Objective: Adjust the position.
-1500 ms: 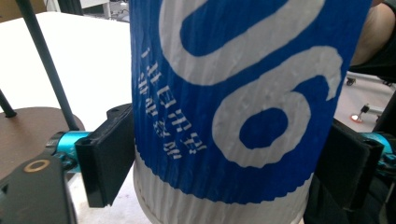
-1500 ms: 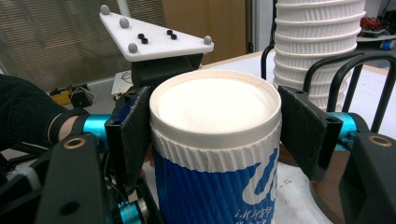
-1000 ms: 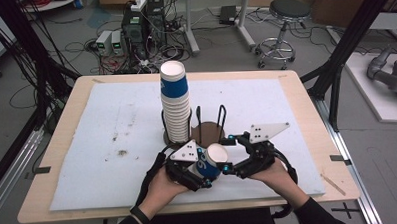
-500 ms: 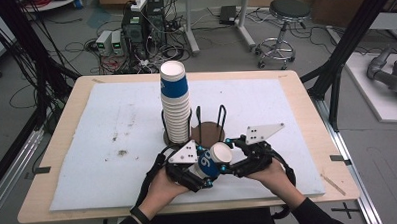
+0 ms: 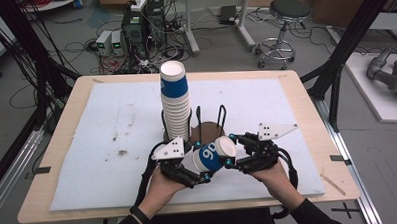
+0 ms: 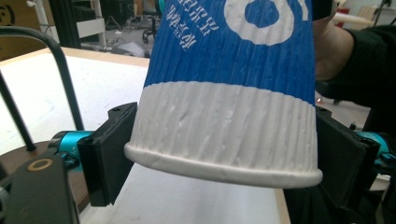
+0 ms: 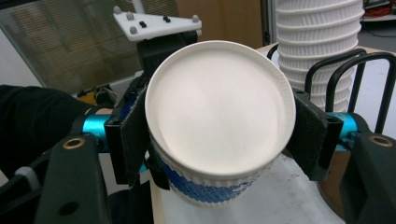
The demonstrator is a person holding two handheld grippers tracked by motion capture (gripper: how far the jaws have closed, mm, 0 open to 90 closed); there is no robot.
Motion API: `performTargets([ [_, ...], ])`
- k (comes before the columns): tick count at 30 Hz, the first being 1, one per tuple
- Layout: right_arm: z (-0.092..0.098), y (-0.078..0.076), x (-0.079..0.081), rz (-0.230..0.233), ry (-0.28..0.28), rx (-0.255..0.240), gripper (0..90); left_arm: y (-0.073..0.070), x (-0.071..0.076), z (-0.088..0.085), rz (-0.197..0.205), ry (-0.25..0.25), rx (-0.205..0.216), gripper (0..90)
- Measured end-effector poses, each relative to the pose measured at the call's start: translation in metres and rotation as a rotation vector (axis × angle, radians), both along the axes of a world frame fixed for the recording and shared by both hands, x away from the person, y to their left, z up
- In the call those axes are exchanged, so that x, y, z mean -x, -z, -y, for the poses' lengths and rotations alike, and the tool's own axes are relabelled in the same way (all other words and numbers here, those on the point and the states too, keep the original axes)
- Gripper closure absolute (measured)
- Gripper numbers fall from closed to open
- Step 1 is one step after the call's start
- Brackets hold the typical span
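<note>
A stained white mat (image 5: 112, 145) covers the wooden table (image 5: 57, 147) in a cable-strewn lab. Near its front edge, a blue-and-white paper cup (image 5: 213, 154) hangs on its side between both tools: the right gripper (image 5: 231, 151) clenches its base end, while the left gripper (image 5: 201, 162), jaws just closing, apparently brackets its rim.

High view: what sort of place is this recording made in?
Most likely a robotics lab or workshop: electronics boxes with tangled cables on the floor, a black camera frame round the wooden table, a rolling stool.
</note>
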State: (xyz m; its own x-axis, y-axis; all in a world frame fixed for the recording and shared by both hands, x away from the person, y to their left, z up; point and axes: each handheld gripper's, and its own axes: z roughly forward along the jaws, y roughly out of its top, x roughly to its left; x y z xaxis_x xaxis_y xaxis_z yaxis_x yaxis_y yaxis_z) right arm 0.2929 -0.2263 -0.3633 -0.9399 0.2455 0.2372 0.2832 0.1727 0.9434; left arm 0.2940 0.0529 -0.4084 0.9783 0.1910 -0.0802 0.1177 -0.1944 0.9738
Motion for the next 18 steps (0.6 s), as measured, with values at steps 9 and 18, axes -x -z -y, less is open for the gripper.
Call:
performTargets([
  [9,-0.001,0.000,-0.002,0.018,-0.016,0.080,20.1,-0.011,-0.001,-0.001,-0.009,0.030,-0.118,19.4],
  [18,-0.006,-0.011,-0.002,0.021,-0.076,0.247,20.4,-0.021,0.001,0.005,0.063,0.031,-0.314,20.4],
])
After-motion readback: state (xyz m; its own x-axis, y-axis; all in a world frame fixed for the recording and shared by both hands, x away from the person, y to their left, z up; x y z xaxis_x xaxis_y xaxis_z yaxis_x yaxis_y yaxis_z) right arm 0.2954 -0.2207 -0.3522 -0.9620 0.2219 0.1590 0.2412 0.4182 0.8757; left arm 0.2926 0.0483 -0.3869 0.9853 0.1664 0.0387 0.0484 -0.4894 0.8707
